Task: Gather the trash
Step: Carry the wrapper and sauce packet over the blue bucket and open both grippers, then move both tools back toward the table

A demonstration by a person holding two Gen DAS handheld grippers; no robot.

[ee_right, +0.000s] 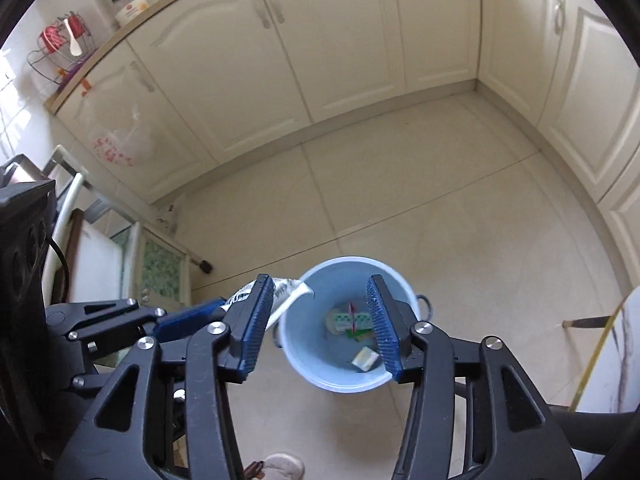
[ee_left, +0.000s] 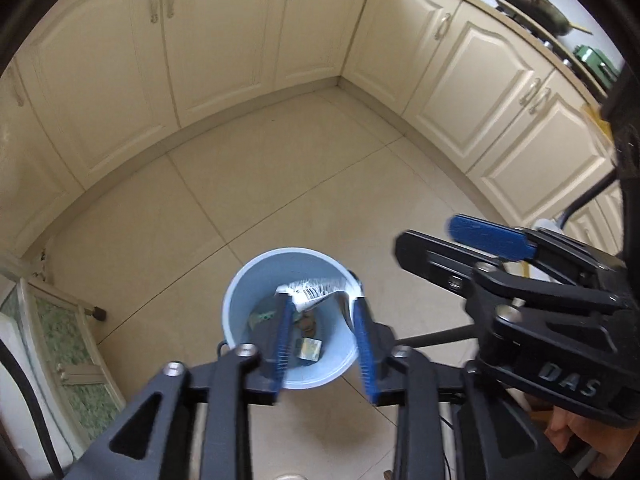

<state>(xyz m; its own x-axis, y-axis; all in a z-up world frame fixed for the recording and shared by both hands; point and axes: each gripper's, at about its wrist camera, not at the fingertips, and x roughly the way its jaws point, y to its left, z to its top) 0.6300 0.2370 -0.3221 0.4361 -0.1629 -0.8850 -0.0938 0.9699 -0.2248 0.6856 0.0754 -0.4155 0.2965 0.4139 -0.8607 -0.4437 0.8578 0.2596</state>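
A light blue bucket stands on the tiled floor and holds several bits of trash, among them a small yellow packet. My left gripper hangs over the bucket with its jaws apart; a crumpled white wrapper with a barcode sits between the fingertips, touching them. My right gripper shows at the right of the left wrist view. In the right wrist view my right gripper is open and empty above the bucket, and the wrapper shows by its left finger.
Cream kitchen cabinets line the far and right walls, meeting in a corner. A low glass-fronted cabinet stands at the left. A stove with a pan is on the right counter. A shoe shows at the bottom edge.
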